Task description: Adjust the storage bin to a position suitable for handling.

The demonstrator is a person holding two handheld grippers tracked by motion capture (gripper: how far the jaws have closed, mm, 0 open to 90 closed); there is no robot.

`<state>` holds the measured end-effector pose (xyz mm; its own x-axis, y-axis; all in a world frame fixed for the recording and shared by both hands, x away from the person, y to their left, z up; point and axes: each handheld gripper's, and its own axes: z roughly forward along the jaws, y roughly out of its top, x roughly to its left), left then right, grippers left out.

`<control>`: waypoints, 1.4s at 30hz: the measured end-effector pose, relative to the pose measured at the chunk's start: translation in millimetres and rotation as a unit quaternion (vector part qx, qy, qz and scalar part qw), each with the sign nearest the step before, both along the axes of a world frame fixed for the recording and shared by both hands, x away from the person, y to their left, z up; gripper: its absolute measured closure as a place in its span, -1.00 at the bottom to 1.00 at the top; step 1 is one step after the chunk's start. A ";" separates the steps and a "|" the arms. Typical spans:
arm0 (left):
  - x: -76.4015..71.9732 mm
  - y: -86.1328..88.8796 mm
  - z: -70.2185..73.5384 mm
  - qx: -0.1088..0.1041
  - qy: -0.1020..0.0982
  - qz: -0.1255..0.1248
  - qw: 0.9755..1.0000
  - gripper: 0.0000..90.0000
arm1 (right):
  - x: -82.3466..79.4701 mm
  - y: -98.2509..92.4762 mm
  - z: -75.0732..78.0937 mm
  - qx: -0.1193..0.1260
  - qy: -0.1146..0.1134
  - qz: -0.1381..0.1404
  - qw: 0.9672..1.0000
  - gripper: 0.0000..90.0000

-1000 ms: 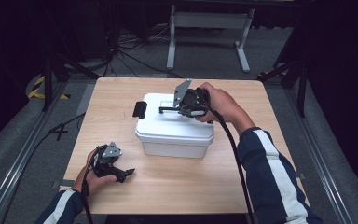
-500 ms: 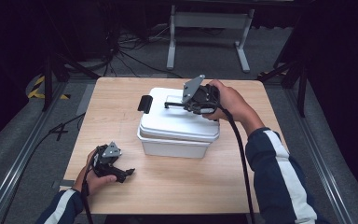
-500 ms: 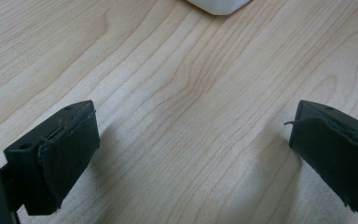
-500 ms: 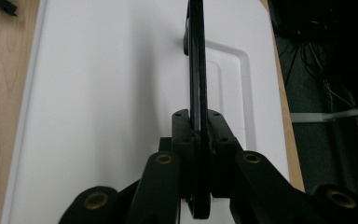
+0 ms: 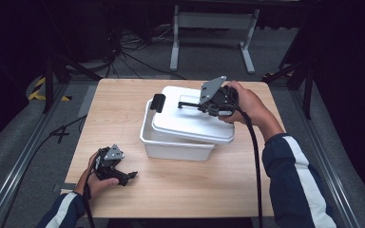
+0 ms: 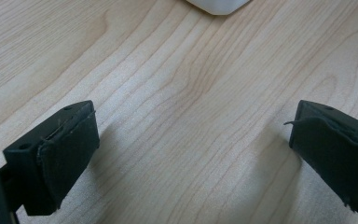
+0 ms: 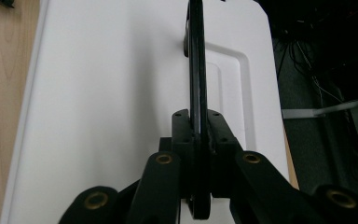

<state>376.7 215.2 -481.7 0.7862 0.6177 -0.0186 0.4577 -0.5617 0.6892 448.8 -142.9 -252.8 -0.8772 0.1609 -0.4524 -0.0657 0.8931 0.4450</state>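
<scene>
1. White plastic lid [image 5: 190,121] with a thin black handle [image 7: 196,70] sits askew over the white rectangular plastic bin [image 5: 173,145] mid-bench, lifted at the right.
2. The right gripper view shows the right tongs [image 7: 196,135] pressed together on that handle; the high view hides this grip behind the hand [image 5: 247,104].
3. Left tongs [image 6: 189,154] stand wide apart, holding nothing, low over the pale wooden bench [image 5: 123,99] near its front left.

Lighting: table [image 5: 123,114] evenly bright from overhead, surrounding room dark; soft shadows beneath the left gripper's jaws; white lid [image 7: 107,93] near glare; foreground jaws blurred in both gripper views.
</scene>
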 end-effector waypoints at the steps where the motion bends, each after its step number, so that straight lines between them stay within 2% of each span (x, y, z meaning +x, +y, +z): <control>1: 0.0 0.0 0.0 0.000 0.000 0.000 1.000 -0.96 | 0.0 -1.0 0.4 0.001 0.002 0.001 1.000 0.87; 21: -0.2 -0.4 -0.8 -0.003 -0.003 0.003 1.000 -0.96 | -5.6 -33.2 7.2 0.014 -0.008 -0.022 1.000 0.87; 29: -0.1 -0.4 -0.7 -0.002 -0.004 0.002 1.000 -0.96 | -7.7 -62.9 8.8 0.029 -0.010 -0.040 0.999 0.87; 33: -0.2 -0.5 -0.8 -0.003 -0.003 0.003 1.000 -0.96 | -10.8 -81.2 9.6 0.043 -0.012 -0.057 0.997 0.87; 42: 0.0 -0.3 -0.6 -0.002 -0.003 0.002 1.000 -0.96 | -18.0 -119.8 12.3 0.052 -0.016 -0.089 0.995 0.87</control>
